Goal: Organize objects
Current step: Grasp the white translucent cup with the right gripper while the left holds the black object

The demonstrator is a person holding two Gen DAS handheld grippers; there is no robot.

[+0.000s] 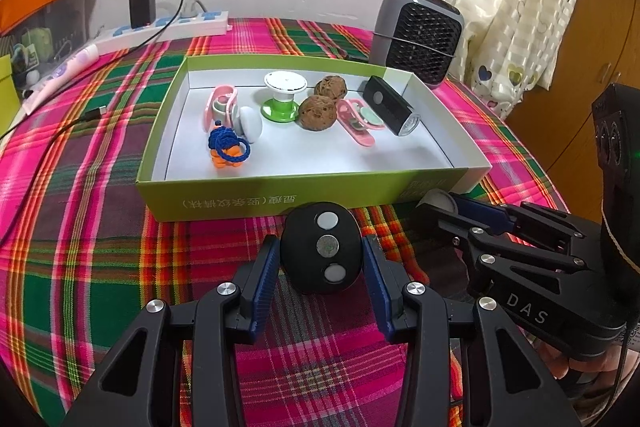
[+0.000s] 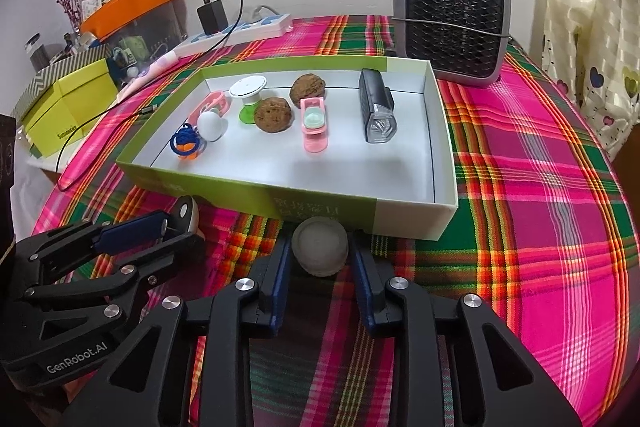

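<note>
Left claw [image 1: 322, 255] grips a black oval remote [image 1: 321, 253]; right claw [image 2: 319, 253] grips a white puck [image 2: 319, 251], both at the green tray's [image 1: 280, 197] 6 o'clock wall. Inside it: walnuts [image 1: 317, 112], a flashlight [image 1: 390, 105], pink clips [image 1: 356, 119].

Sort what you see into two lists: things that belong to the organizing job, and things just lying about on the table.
Belongs to the job:
green box
black remote in the left gripper
white puck in the right gripper
walnuts
flashlight
pink clips

Lying about:
fan heater
power strip
yellow-green carton
</note>
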